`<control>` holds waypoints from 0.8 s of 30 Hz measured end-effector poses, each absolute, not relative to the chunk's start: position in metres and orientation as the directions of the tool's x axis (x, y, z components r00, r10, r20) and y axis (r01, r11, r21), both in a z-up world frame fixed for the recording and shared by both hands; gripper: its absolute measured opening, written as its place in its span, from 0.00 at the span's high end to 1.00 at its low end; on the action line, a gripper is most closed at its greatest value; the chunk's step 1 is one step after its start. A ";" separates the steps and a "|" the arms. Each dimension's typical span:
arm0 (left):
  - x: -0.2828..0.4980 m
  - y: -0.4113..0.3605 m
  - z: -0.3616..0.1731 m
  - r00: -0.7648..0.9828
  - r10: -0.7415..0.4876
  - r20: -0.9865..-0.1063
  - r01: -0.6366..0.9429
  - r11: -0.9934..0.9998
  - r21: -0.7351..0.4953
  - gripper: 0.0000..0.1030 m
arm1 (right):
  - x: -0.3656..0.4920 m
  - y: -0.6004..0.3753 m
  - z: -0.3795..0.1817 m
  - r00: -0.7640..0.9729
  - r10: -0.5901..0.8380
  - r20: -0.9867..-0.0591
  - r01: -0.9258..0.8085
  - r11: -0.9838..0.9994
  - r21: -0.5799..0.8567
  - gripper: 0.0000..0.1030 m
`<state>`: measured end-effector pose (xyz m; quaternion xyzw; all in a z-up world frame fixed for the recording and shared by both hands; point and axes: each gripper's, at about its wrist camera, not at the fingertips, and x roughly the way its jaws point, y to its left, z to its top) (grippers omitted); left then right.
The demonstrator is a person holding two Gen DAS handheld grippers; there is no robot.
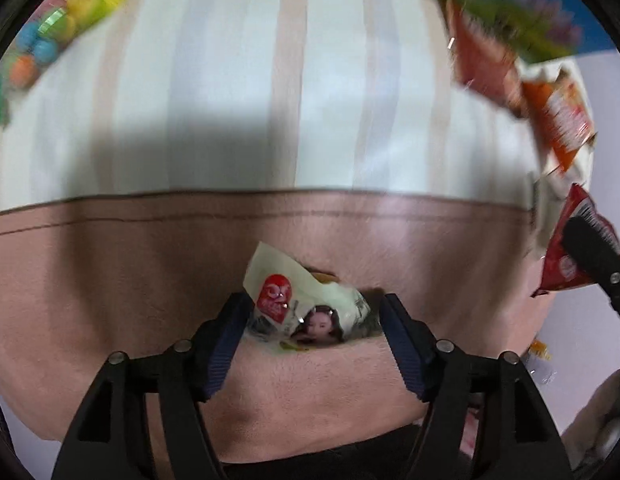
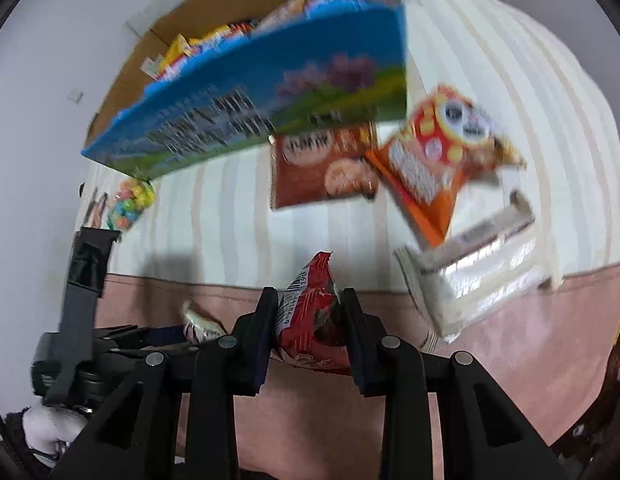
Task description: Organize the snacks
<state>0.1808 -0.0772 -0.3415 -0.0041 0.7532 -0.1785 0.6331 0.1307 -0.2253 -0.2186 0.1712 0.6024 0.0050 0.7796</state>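
Note:
A white snack packet with a red round logo lies on the pink band of the cloth. My left gripper points down over it, open, with a finger on each side of the packet. The left pad sits at the packet's edge; a small gap shows at the right pad. My right gripper is shut on a red snack packet, lifted off the cloth; this packet also shows at the right edge of the left wrist view. An open blue carton holding several snacks stands at the back.
On the striped cream cloth lie a brown cookie packet, an orange packet, a clear-wrapped white tray pack and a bag of coloured candy balls. The candy bag sits far left of the left gripper.

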 end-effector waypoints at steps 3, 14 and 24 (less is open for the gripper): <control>0.175 -0.087 -0.347 -0.164 -0.195 -0.967 0.253 0.939 -0.232 0.35 | 0.122 -0.229 -0.234 0.243 0.217 -0.945 0.219 0.937 0.272 0.67; 0.163 -0.085 -0.289 -0.029 -0.286 -0.958 0.246 0.926 -0.285 0.56 | 0.122 -0.234 -0.217 0.297 0.233 -0.926 0.219 0.927 0.303 0.67; 0.226 -0.093 -0.230 0.007 -0.334 -0.942 0.284 0.904 -0.319 0.58 | 0.175 -0.230 -0.138 0.431 0.229 -0.873 0.085 0.953 0.292 0.67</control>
